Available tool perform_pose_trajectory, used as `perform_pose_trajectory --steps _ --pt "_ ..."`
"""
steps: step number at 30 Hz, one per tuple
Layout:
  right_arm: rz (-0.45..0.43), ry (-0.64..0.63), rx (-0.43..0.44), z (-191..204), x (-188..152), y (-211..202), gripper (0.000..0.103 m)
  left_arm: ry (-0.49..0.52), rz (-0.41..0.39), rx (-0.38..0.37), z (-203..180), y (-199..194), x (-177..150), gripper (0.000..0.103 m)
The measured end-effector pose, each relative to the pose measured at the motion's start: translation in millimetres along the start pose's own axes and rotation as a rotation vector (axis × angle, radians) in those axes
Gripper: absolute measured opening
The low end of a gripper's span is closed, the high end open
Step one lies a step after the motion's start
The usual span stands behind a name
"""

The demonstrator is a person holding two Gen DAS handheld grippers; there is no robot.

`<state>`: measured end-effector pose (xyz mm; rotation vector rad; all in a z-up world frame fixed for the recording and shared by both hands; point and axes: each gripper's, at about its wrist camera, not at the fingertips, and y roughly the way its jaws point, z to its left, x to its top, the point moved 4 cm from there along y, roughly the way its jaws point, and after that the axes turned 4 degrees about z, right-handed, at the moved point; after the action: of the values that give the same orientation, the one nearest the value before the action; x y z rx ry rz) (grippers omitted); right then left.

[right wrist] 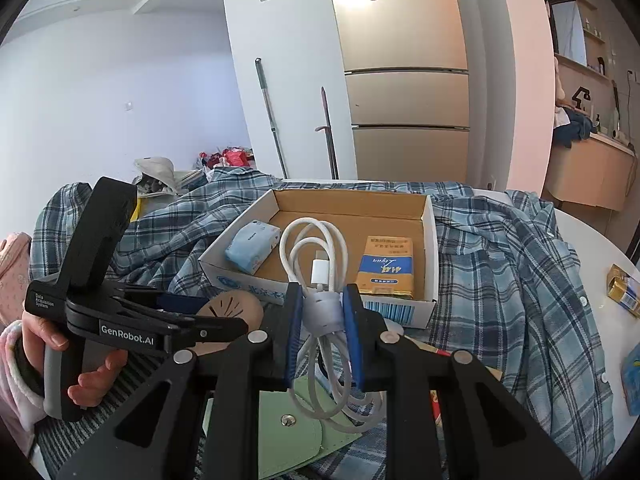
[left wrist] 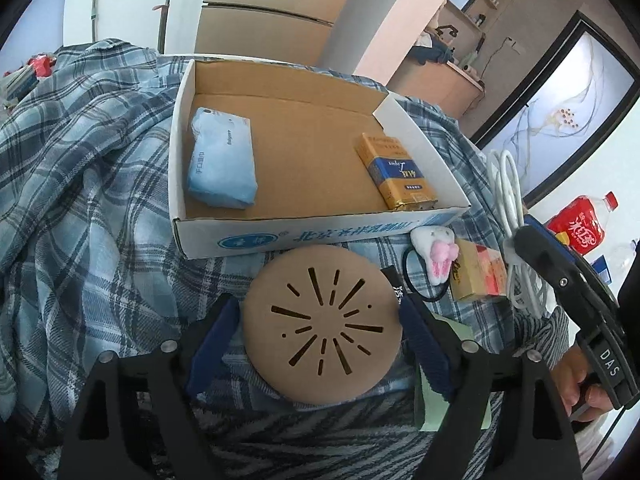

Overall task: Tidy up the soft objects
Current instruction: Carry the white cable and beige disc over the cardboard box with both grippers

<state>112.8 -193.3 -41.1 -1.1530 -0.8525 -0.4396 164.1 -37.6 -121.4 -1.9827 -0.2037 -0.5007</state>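
My right tongs (right wrist: 323, 316) hold the coiled white cable (right wrist: 316, 248) at its clip, above the box (right wrist: 256, 280); it is light and floppy. My left tongs (left wrist: 320, 320) stand wide around the disc (left wrist: 322, 320), thin and light, best pinched at its edges.

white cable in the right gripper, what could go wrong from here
The right gripper pinches the coiled white cable only at its wrap; loose loops hang below and could snag the green pouch. The left gripper straddles the round tan coaster, flat on the plaid cloth: closing may bunch fabric instead.
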Motion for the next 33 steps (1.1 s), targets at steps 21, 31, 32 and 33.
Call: perform_pose_trajectory --steps 21,31,32,33 --pt "-0.006 -0.010 -0.018 1.0 -0.8 -0.6 0.020 0.198 0.019 0.143 -30.1 9.8 -11.6 0.085" --pt "-0.056 -0.013 -0.031 1.8 0.0 -11.3 0.020 0.267 -0.166 0.161 -42.5 -22.2 -17.6 0.081" --pt "-0.067 -0.011 -0.034 1.3 0.3 -13.2 0.020 0.270 -0.192 0.157 -43.7 -27.3 -18.0 0.081" --pt "-0.078 -0.009 -0.036 1.1 1.0 -15.1 0.020 0.272 -0.235 0.157 -45.0 -35.8 -19.1 0.081"
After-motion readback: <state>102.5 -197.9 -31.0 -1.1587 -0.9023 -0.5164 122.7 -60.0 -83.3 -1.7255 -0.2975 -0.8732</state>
